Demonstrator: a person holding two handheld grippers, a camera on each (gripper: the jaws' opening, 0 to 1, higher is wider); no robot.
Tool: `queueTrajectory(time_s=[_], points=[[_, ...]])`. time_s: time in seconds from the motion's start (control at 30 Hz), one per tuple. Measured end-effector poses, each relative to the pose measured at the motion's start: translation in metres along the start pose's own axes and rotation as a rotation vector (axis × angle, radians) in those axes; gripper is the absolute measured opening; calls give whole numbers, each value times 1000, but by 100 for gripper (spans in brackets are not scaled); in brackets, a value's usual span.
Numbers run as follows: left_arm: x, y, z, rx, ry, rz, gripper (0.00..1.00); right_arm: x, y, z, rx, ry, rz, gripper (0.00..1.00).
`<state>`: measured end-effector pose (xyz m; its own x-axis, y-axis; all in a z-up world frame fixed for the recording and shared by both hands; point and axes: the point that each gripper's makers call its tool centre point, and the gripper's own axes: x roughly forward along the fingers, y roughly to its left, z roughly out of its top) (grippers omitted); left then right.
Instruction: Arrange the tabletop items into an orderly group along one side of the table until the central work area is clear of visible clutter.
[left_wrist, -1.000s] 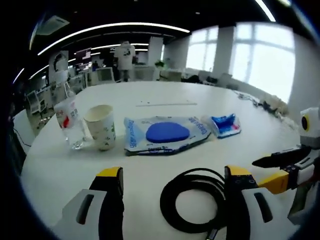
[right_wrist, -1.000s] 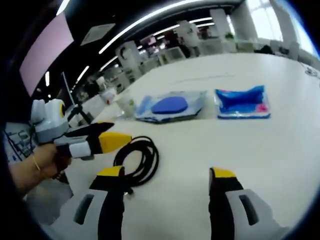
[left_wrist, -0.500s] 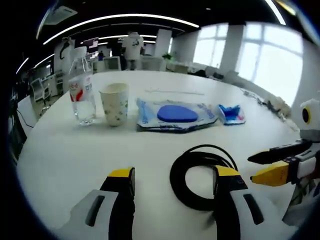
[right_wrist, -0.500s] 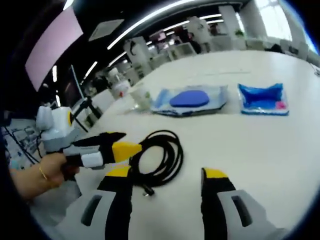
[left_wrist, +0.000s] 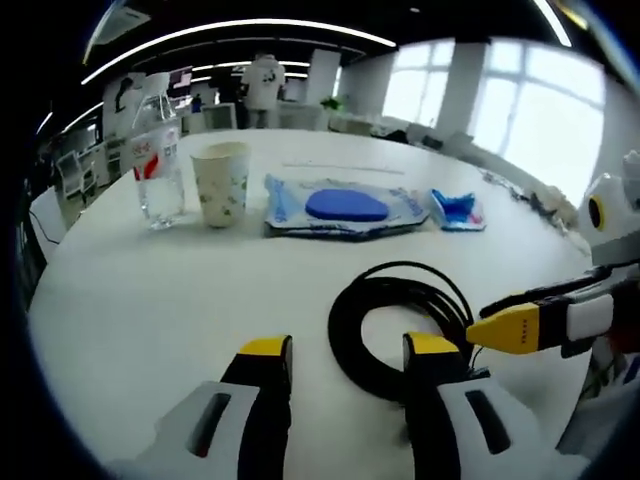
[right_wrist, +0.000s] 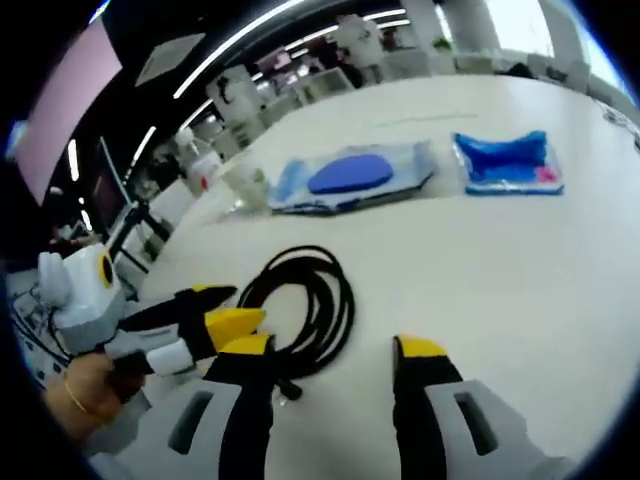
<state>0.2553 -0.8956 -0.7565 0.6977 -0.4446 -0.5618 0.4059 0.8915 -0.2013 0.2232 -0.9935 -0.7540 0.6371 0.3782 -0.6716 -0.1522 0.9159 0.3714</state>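
A coiled black cable (left_wrist: 398, 322) lies on the white table (left_wrist: 140, 290) just ahead of my left gripper (left_wrist: 348, 348), whose open jaws straddle the coil's near left arc. My right gripper (left_wrist: 486, 318) comes in from the right, its tips at the coil's right side. In the right gripper view the cable (right_wrist: 306, 308) lies ahead and to the left of the open right gripper (right_wrist: 335, 347), with the left gripper (right_wrist: 246, 304) at its near edge. At the far side stand a water bottle (left_wrist: 156, 168), a paper cup (left_wrist: 222, 184), a blue pouch (left_wrist: 345, 207) and a small blue packet (left_wrist: 457, 210).
A hand (right_wrist: 82, 398) holds the left gripper at the table's near left edge. Bare white tabletop (right_wrist: 540, 270) spreads right of the cable. Beyond the table are desks, chairs, bright windows, and a person (left_wrist: 262, 88) standing far off.
Both views have moved closer to the cable. The left jaws have narrowed and now sit around the coil's near arc. The right gripper's tips have drawn nearer the coil.
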Motion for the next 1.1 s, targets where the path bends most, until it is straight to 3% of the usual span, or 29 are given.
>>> queueTrajectory(time_s=[0.23, 0.3, 0.43, 0.57, 0.7, 0.73, 0.77, 0.83, 0.9, 1.1], points=[[2, -6, -2, -24, 5, -20, 24, 8, 10, 2, -53, -37, -11, 37], [2, -6, -2, -26, 2, -4, 22, 10, 12, 3, -79, -53, -5, 30], [1, -4, -3, -53, 7, 29, 19, 14, 11, -1, -98, -40, 2, 27], [1, -1, -4, -58, 17, 57, 15, 13, 6, -1, -86, -36, -5, 21], [0, 5, -1, -166, 6, 77, 7, 11, 3, -1, -37, -29, -4, 14], [1, -6, 3, -155, -1, 9, 3, 11, 6, 0, -28, -32, 19, 11], [1, 0, 3, -166, -5, 59, 3, 12, 11, 1, 7, -33, 41, 5], [2, -3, 2, -93, 7, 61, 3, 11, 9, 2, -16, -36, 31, 3], [2, -2, 2, -144, 3, 57, 3, 10, 9, 2, 8, -36, 38, 2], [-4, -6, 3, -178, 18, 35, 2, 5, 9, 7, 54, -46, 53, 0]])
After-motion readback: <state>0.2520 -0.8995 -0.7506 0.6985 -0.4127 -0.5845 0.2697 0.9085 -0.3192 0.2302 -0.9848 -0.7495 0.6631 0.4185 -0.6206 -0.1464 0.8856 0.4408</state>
